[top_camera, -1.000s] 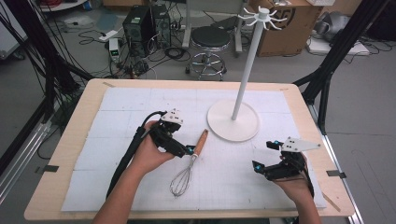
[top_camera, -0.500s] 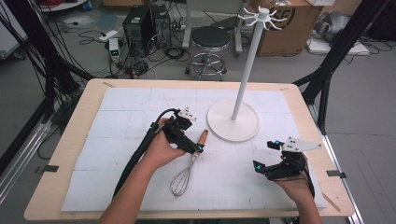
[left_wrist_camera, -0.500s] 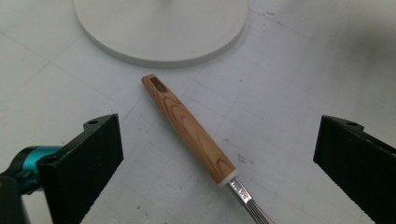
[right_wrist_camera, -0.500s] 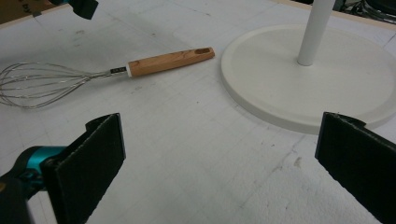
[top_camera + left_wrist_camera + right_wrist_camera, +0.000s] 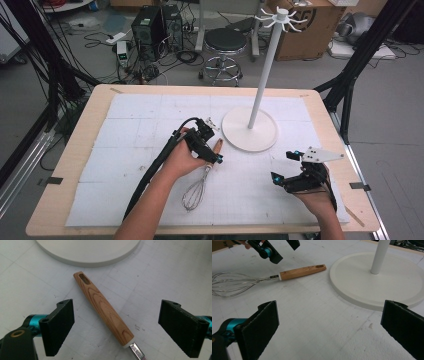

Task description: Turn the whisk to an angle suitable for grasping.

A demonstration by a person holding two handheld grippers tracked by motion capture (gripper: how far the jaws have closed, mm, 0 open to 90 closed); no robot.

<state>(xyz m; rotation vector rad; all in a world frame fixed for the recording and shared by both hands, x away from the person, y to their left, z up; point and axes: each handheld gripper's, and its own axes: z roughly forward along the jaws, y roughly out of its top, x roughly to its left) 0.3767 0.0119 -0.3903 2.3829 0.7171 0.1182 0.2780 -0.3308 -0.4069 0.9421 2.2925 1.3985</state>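
white hook stand point(image 5: 250, 130) on gridded mat point(image 5: 130, 125), round stool point(image 5: 226, 41), cardboard box point(image 5: 320, 25)
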